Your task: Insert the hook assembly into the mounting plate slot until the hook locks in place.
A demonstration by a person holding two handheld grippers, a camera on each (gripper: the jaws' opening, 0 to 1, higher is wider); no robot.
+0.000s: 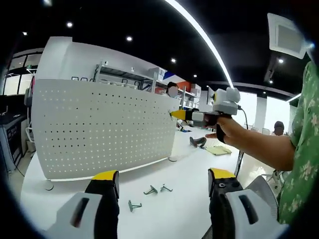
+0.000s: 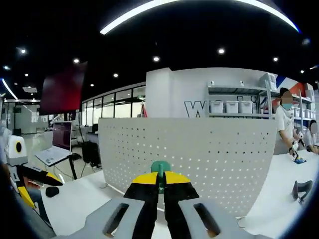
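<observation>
Right gripper (image 2: pixel 158 185) jaws pinch 1 green hook (image 2: pixel 160 169); line it squarely with pegboard (image 2: pixel 199 154) holes, left gripper (image 1: pixel 162 181) jaws spread.

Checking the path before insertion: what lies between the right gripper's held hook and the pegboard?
Nothing. In the right gripper view, the green hook pinched in the right gripper faces the white pegboard across open air, with no object between them.

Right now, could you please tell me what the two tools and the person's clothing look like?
Both tools have black jaws with yellow tips on grey bodies: the left tool and the right tool. The person's sleeve is green with a pale floral print.
</observation>
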